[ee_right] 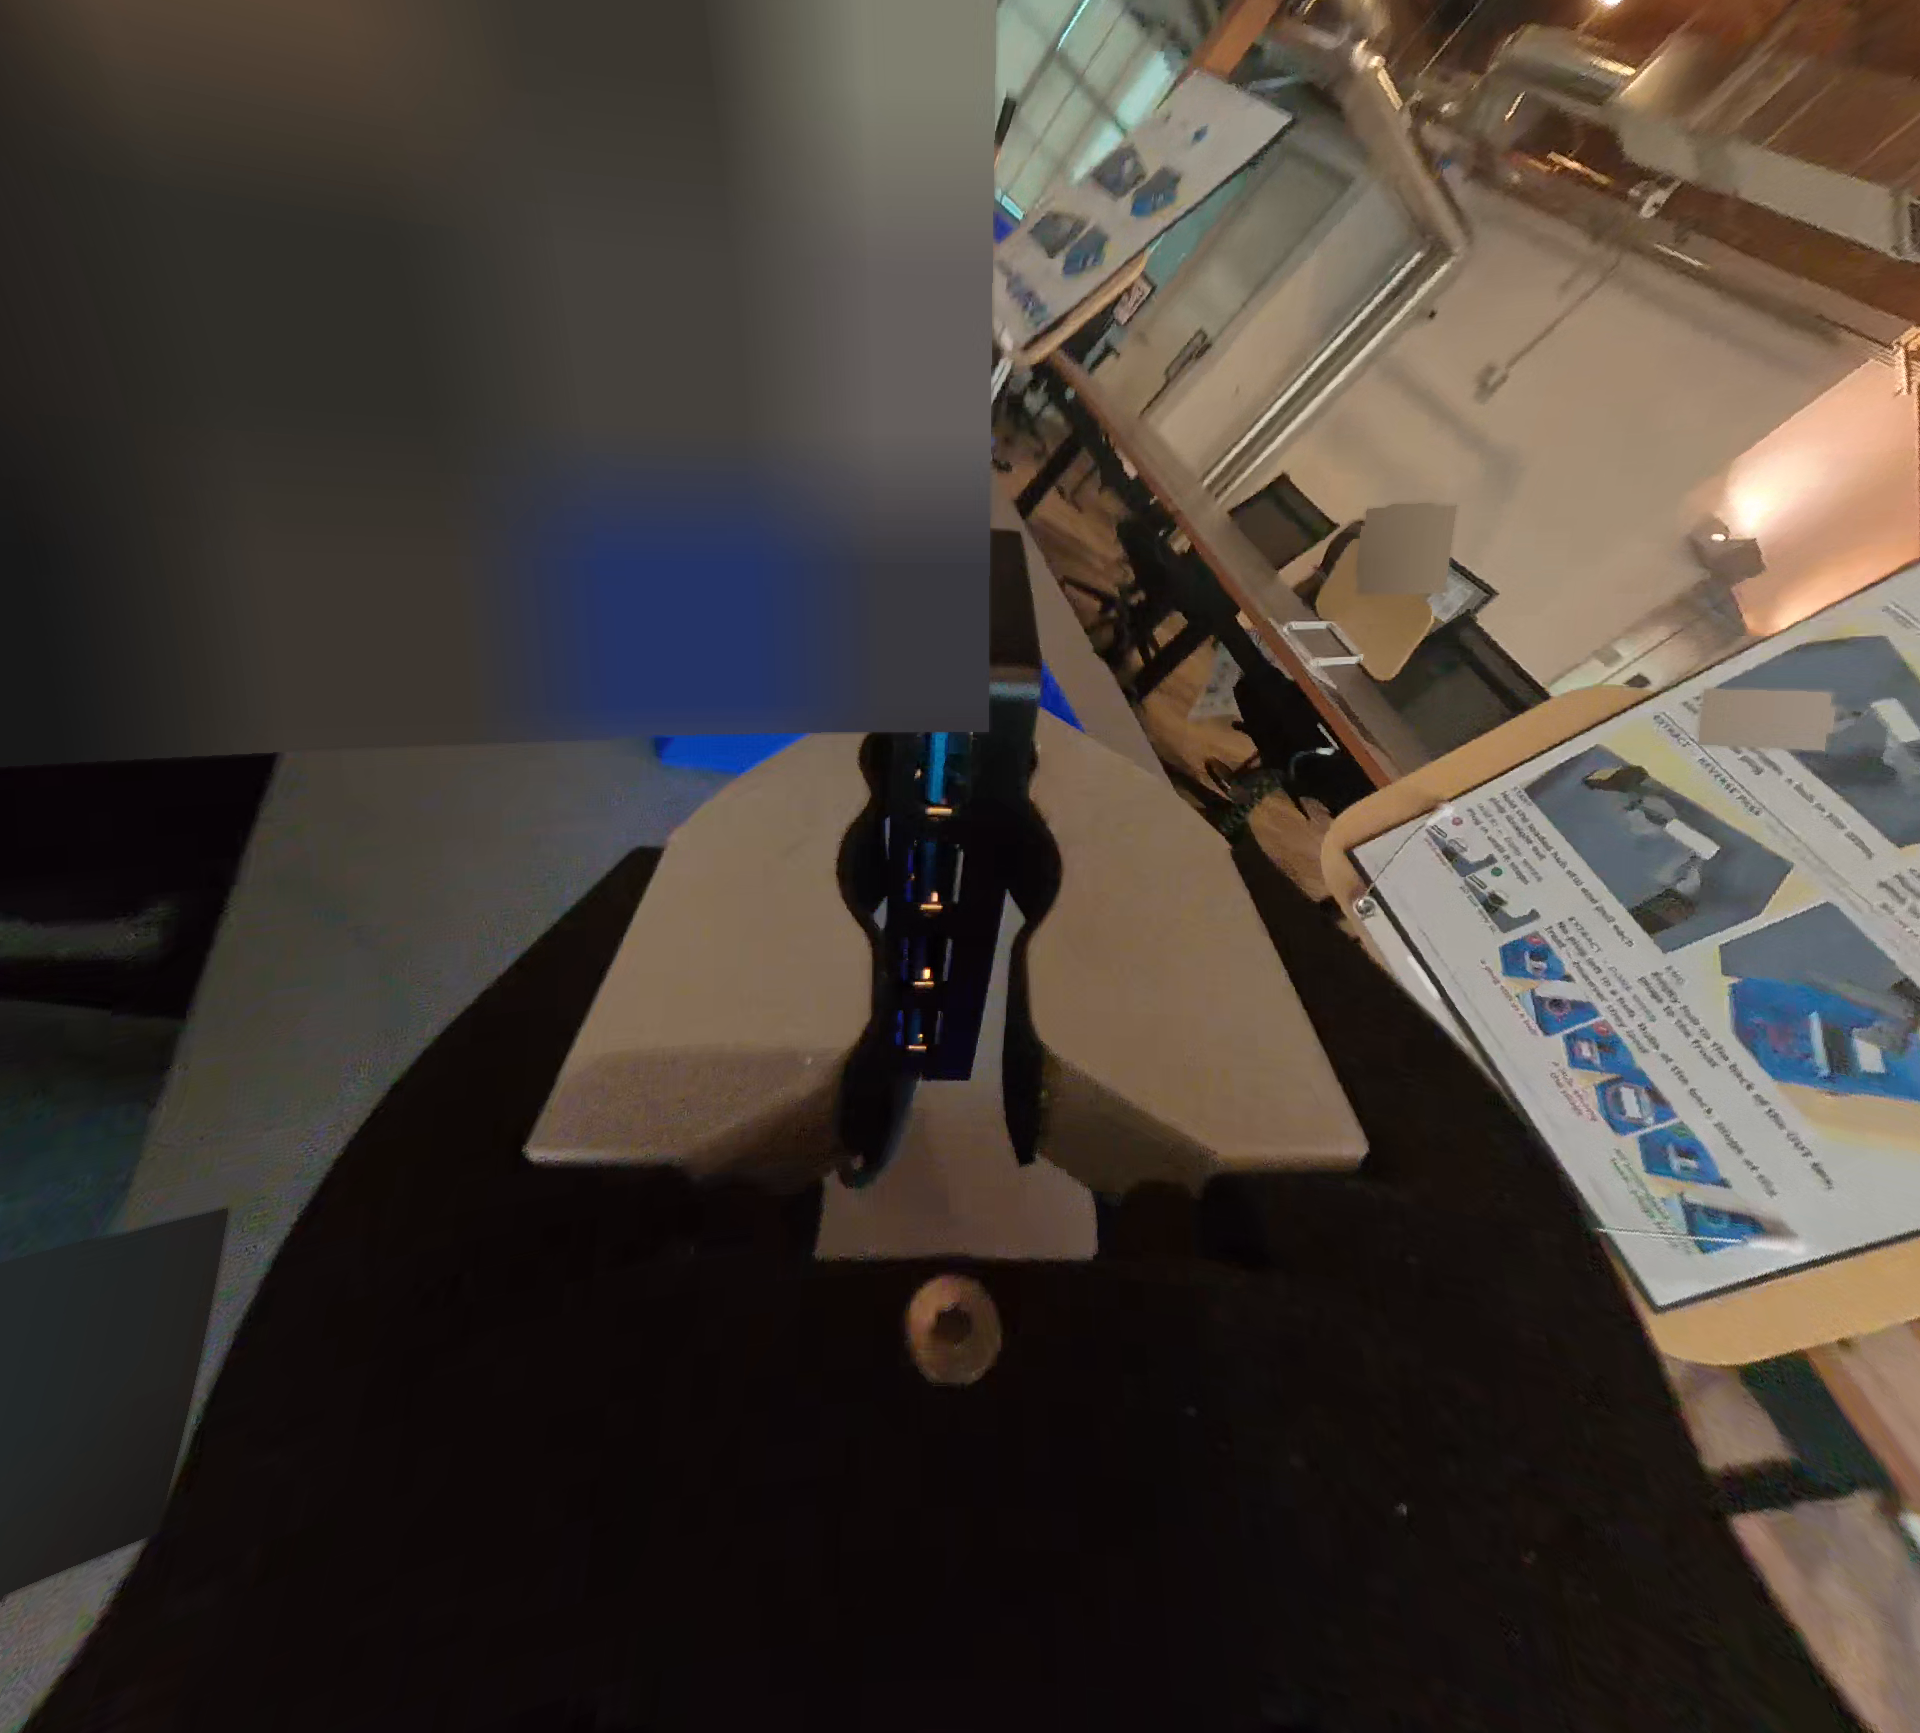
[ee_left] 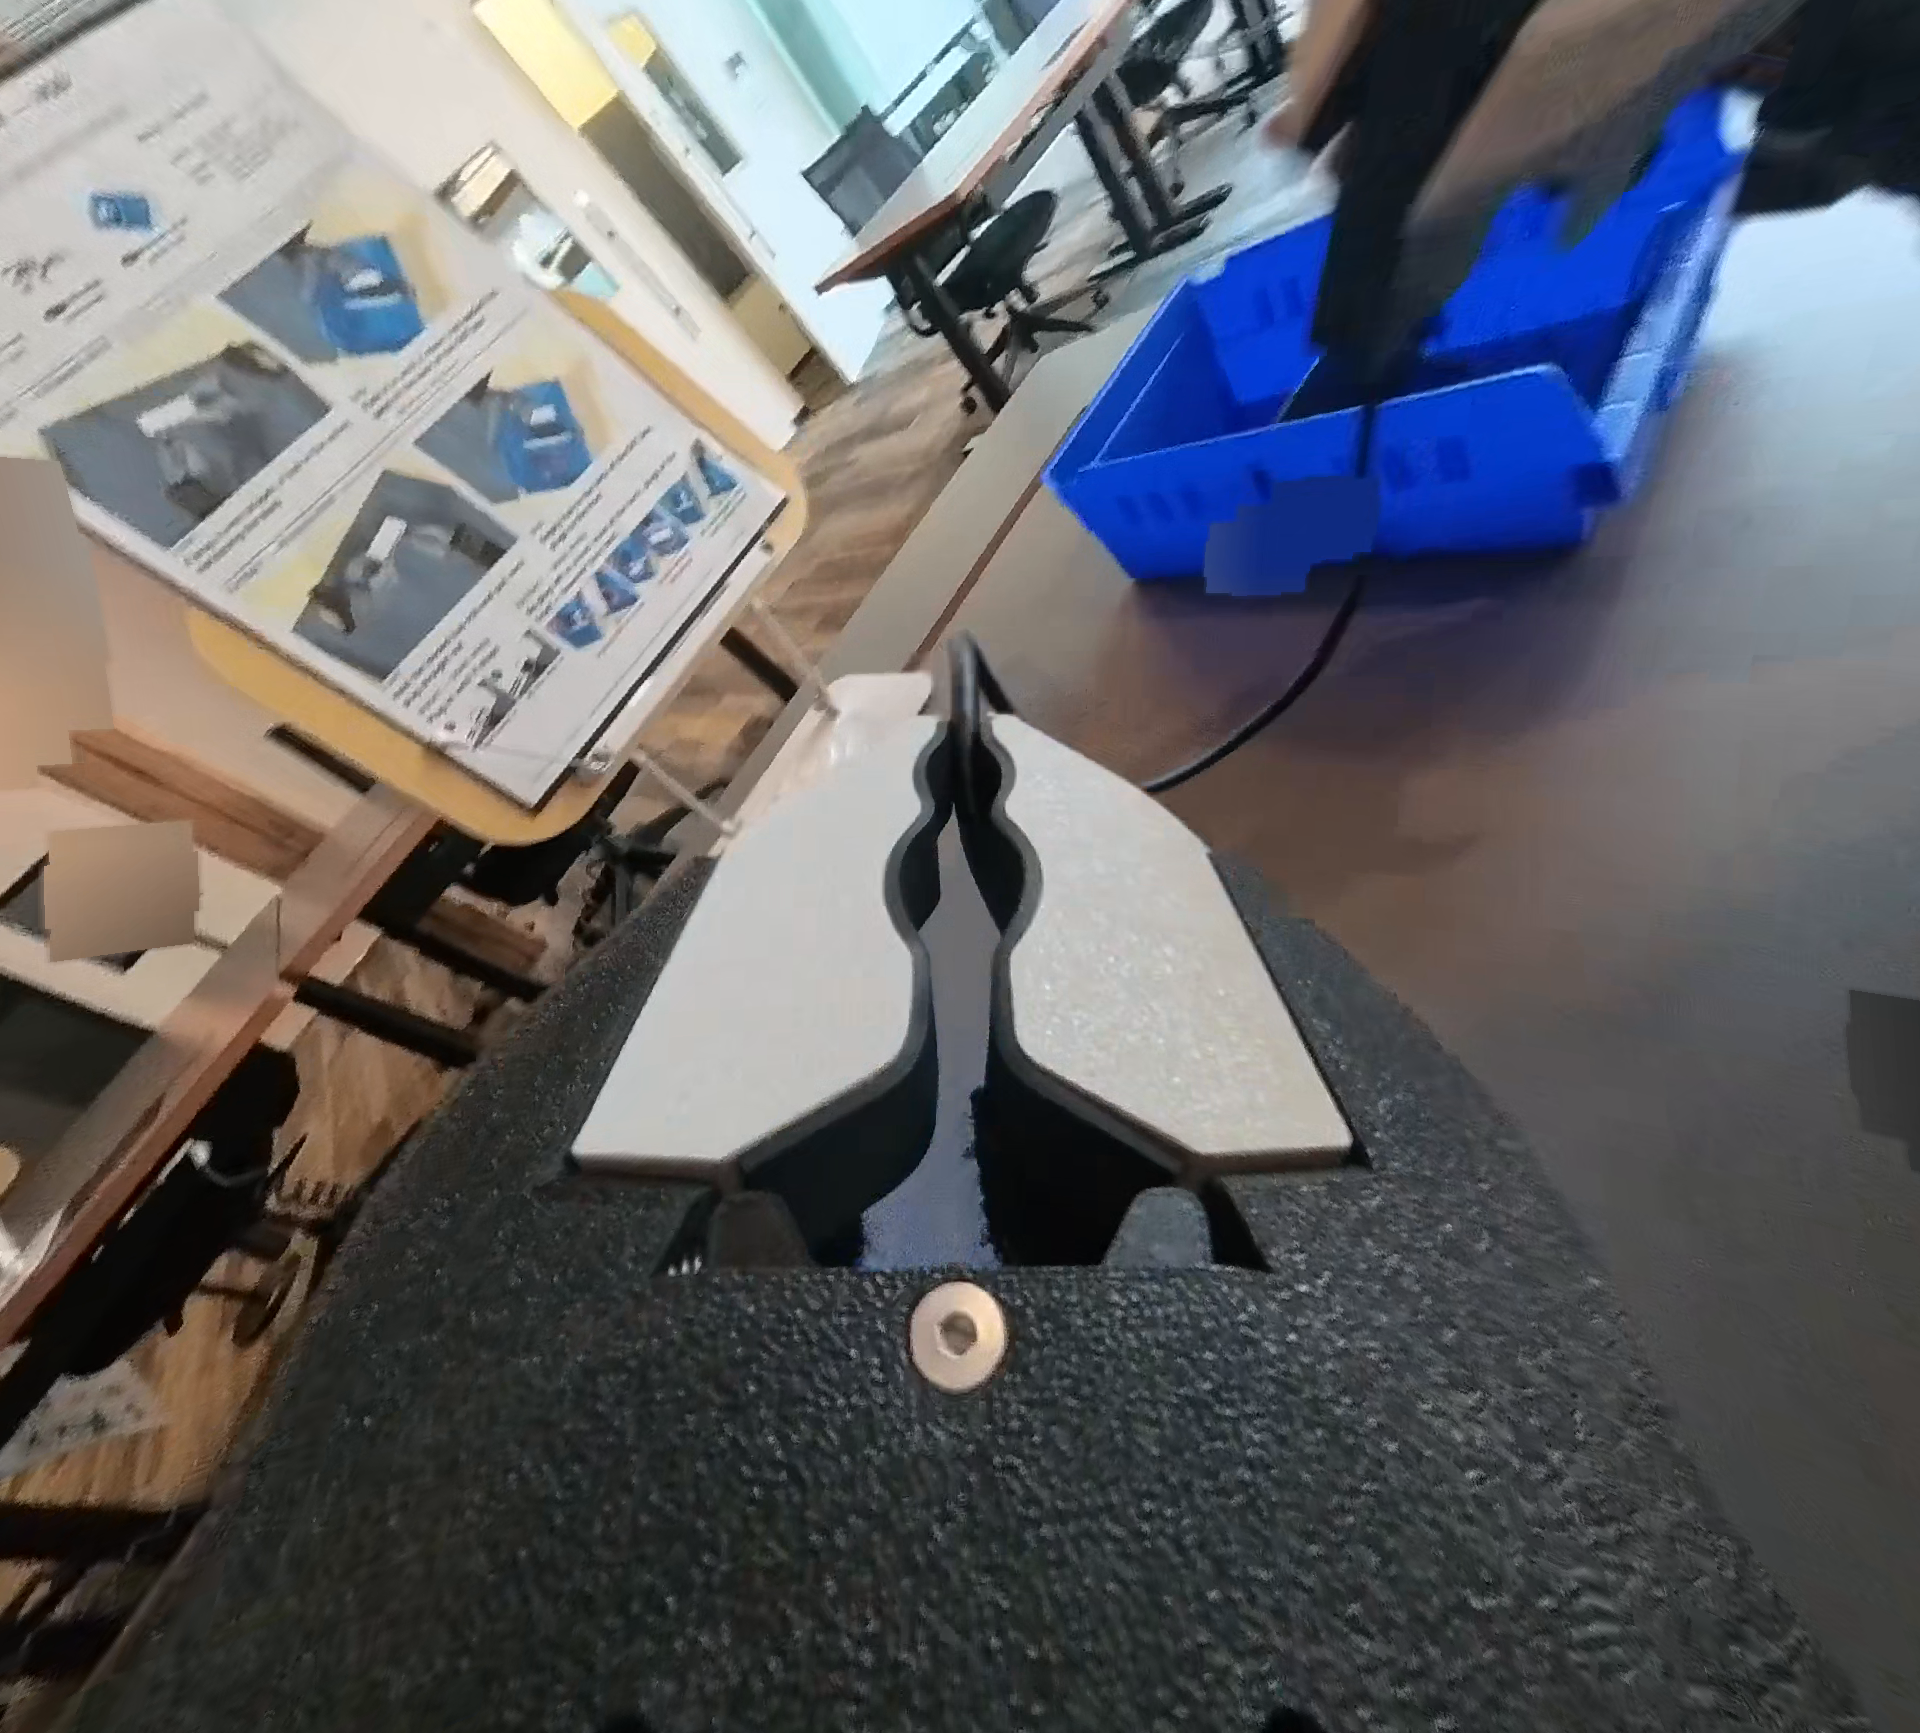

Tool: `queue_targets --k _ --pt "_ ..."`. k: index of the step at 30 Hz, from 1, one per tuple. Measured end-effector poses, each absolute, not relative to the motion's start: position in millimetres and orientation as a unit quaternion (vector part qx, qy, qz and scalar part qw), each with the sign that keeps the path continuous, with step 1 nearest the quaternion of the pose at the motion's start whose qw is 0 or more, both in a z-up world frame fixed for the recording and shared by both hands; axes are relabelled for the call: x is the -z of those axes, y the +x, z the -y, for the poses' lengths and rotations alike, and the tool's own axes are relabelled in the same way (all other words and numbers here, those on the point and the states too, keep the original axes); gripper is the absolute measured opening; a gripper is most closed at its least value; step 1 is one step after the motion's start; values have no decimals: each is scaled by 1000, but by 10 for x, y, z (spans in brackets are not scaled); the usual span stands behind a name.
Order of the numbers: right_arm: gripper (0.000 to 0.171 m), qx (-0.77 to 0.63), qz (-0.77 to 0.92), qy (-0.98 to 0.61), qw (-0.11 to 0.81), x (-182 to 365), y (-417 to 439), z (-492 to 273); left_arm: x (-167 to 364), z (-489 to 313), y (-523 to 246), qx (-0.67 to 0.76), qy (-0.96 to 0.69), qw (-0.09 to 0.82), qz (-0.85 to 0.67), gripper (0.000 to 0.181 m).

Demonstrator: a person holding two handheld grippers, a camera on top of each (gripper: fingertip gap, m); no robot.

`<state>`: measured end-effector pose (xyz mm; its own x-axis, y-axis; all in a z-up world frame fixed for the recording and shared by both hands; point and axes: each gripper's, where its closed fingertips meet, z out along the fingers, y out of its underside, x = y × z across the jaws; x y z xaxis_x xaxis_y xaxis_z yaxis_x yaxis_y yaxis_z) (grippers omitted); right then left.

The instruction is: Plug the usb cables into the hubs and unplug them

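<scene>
Left gripper (ee_left: pixel 961 769) pinches the black cable (ee_left: pixel 1262 727), fingers nearly closed; right gripper (ee_right: pixel 940 810) clamps the USB hub (ee_right: pixel 928 945). Blue bin (ee_left: pixel 1340 478) sits at the worktop's (ee_left: pixel 1558 800) far edge.

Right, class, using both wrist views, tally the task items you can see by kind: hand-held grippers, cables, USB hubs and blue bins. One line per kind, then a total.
Hand-held grippers: 2, the left hand-held gripper and the right hand-held gripper
Cables: 1, a black cable
USB hubs: 1, a black hub with blue ports
Blue bins: 1, a blue bin
Total: 5
</scene>
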<state>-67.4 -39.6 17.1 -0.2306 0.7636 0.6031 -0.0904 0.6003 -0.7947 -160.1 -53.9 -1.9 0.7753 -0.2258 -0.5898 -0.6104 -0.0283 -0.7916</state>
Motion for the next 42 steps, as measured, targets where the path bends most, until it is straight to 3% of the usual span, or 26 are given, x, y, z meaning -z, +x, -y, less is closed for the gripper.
queue_targets --k 11,14,19,22,27,42 --pt "27 -322 728 -147 586 28 -913 649 54 709 -913 -81 -668 619 -406 3" --pt "37 -320 746 -132 568 111 -923 720 62 758 -792 -46 -656 621 -426 3" --pt "18 -313 749 -128 569 131 -926 729 65 790 -695 -29 -646 622 -441 3" --pt "17 -306 744 -141 577 113 -927 654 39 802 -669 -28 -630 633 -449 4" --pt "17 -343 682 -161 625 -205 -808 508 -46 740 -794 -87 -613 657 -430 31" --pt "16 -211 662 -205 689 -839 -867 -494 -349 718 -1548 -105 -636 718 -262 30"
